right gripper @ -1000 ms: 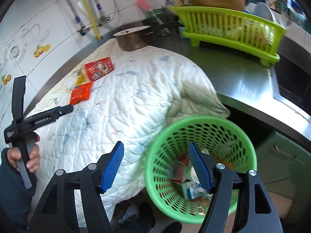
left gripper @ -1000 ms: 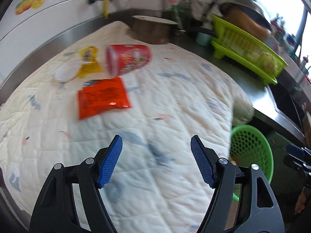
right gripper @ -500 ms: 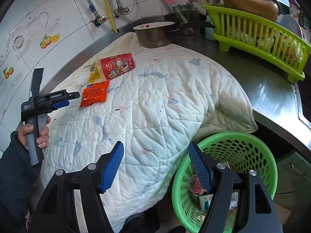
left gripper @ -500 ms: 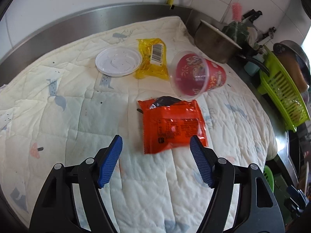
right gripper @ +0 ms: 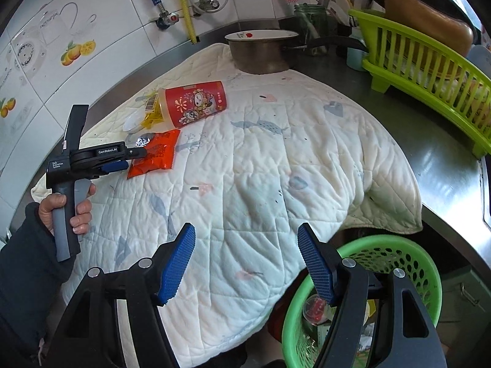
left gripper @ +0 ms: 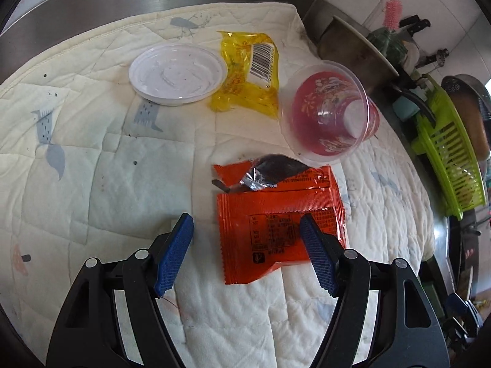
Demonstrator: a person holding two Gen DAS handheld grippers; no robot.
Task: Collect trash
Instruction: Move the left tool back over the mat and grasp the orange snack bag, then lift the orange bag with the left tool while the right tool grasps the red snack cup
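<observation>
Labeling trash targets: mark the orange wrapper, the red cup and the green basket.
orange wrapper point(left gripper: 279, 227), left wrist view: middle of its flat printed face.
red cup point(left gripper: 330, 115), left wrist view: inside wall, seen through its open mouth.
green basket point(right gripper: 396, 245), right wrist view: far part of its rim.

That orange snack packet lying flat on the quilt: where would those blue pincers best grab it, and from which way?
Probably the near bottom edge of the orange packet, from above. It lies flat on the quilt, but that edge looks slightly lifted and crinkled, so a jaw might pinch it. The left gripper hangs open just over that end.
</observation>
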